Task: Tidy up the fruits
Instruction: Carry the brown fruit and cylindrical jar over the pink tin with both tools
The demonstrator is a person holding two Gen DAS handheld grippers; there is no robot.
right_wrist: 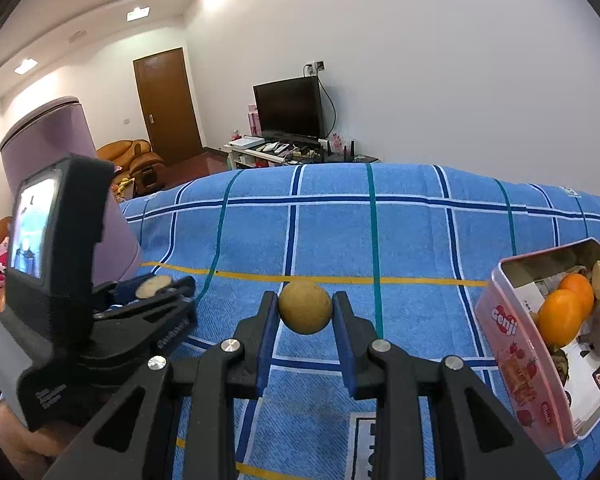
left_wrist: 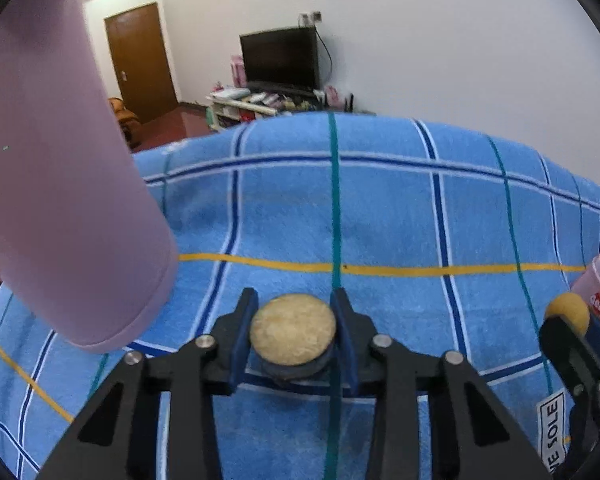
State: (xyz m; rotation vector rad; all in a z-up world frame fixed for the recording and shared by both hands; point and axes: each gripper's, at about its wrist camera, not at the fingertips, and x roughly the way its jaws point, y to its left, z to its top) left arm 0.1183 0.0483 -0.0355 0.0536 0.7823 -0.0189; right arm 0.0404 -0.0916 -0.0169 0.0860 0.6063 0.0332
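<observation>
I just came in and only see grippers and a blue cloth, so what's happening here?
A person is sorting fruit with a handheld gripper in each hand. The left gripper is shut on a flat, round, tan-topped piece with a dark underside, just above the blue checked cloth. The right gripper is shut on a small round tan fruit. To the right lies an open pink tin, tipped on its side, already holding orange fruits and a few darker pieces.

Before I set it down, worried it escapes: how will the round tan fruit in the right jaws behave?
The round tan fruit looks ball-shaped, so it will probably roll on the blue cloth. It keeps its shape between the jaws, so likely firm.
</observation>
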